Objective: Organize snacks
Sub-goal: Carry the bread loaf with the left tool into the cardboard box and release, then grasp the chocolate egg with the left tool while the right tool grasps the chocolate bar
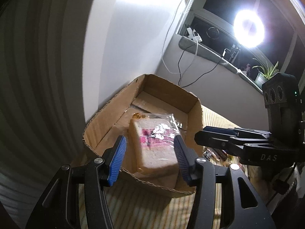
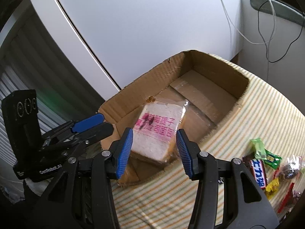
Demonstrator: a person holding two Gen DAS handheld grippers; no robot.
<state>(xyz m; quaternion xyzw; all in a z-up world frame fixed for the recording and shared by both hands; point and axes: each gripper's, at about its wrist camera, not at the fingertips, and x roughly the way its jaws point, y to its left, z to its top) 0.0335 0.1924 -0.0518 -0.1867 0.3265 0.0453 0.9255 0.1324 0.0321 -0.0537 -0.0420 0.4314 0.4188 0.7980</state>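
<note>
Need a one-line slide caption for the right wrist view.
Right gripper hovers open above wrapped bread lying in the cardboard box; loose snacks wait on the striped cloth.

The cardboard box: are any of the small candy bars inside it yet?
No. In the right wrist view the cardboard box holds only the wrapped bread; the candy bars lie outside on the striped cloth.

From my left camera, the open brown cardboard box [image 1: 167, 103] hides the near lower edge of the clear-wrapped white bread slice [image 1: 156, 152] behind its front wall. The black right gripper [image 1: 215, 137] covers most of the loose sweets. On my right camera, the heap of coloured candy wrappers [image 2: 270, 169] runs off the right edge, blurred; I cannot read them.
</note>
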